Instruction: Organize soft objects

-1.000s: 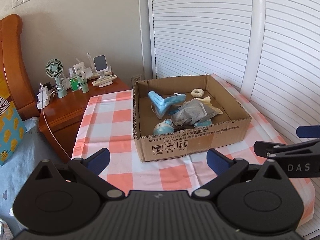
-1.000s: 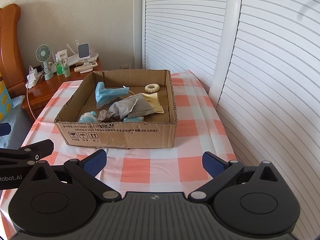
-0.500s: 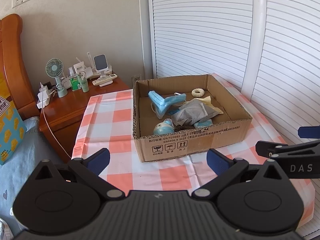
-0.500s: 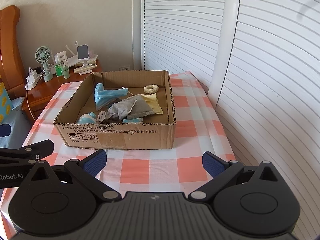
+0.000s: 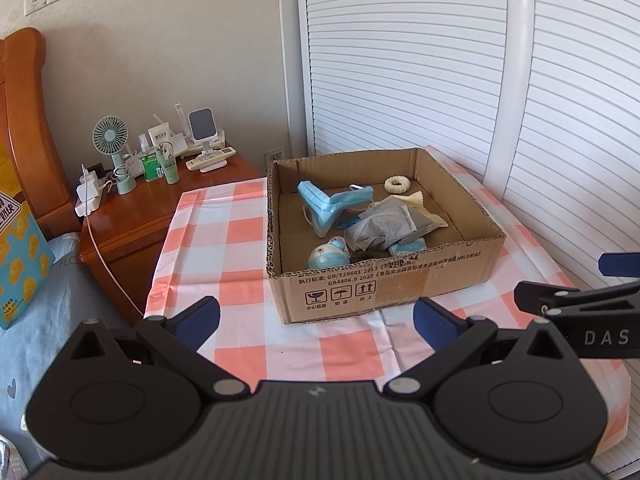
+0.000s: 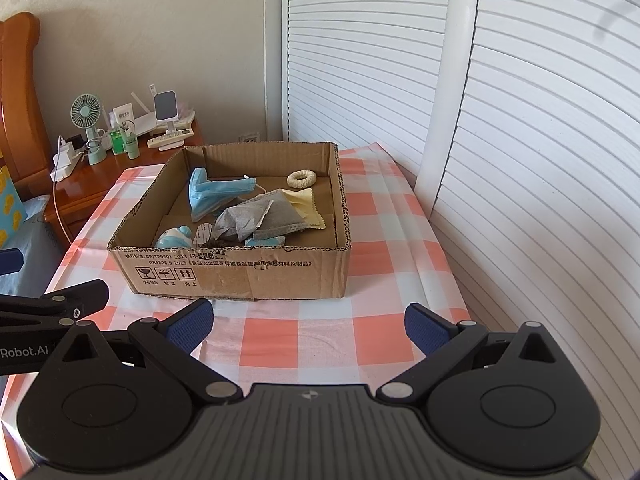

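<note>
A shallow cardboard box (image 5: 384, 280) (image 6: 240, 276) stands on the checked tablecloth (image 5: 224, 240) (image 6: 380, 236). Inside lie a blue face mask (image 5: 328, 204) (image 6: 212, 194), a grey mask (image 5: 384, 230) (image 6: 256, 218), a yellow cloth (image 5: 430, 216) (image 6: 306, 208), a cream scrunchie (image 5: 397, 184) (image 6: 301, 178) and a small blue-white soft toy (image 5: 328, 256) (image 6: 174, 237). My left gripper (image 5: 316, 320) hangs open in front of the box with nothing between its fingers. My right gripper (image 6: 308, 326) is open too, just before the box's near wall. Each gripper shows at the edge of the other's view.
A wooden bedside table (image 5: 152, 208) (image 6: 80, 184) at the left carries a small fan (image 5: 112, 140), bottles, a charger with a white cable and a remote. White louvred doors (image 5: 440, 60) (image 6: 520, 120) close off the back and right. A bed edge (image 5: 40, 280) lies at far left.
Both views have shifted very slightly; the box and its contents stay put and both grippers stay open.
</note>
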Demonstrator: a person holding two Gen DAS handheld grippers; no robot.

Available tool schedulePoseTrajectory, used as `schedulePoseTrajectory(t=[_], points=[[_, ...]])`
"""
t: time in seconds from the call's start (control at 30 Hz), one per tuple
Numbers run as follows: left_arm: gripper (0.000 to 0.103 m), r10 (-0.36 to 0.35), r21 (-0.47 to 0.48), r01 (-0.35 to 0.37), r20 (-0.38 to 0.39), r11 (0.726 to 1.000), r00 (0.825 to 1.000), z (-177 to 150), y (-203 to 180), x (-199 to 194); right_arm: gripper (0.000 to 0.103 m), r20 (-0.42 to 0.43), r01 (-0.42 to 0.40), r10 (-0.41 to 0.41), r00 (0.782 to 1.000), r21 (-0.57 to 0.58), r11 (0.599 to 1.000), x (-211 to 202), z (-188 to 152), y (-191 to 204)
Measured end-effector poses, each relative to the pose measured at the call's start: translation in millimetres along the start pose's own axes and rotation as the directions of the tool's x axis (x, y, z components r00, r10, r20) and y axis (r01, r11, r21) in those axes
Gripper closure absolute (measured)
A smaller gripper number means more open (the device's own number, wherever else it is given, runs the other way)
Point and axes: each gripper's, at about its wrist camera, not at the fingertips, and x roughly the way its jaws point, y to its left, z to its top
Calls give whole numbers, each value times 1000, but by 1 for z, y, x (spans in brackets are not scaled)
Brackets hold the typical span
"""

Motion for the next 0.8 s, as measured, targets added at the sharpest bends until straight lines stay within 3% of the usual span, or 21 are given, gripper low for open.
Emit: schedulePoseTrajectory(t=[0.8], points=[[1, 1, 1, -1, -3, 1000, 1000, 0, -1, 0, 0, 1, -1, 1, 1000, 3, 1000, -2, -1, -2]])
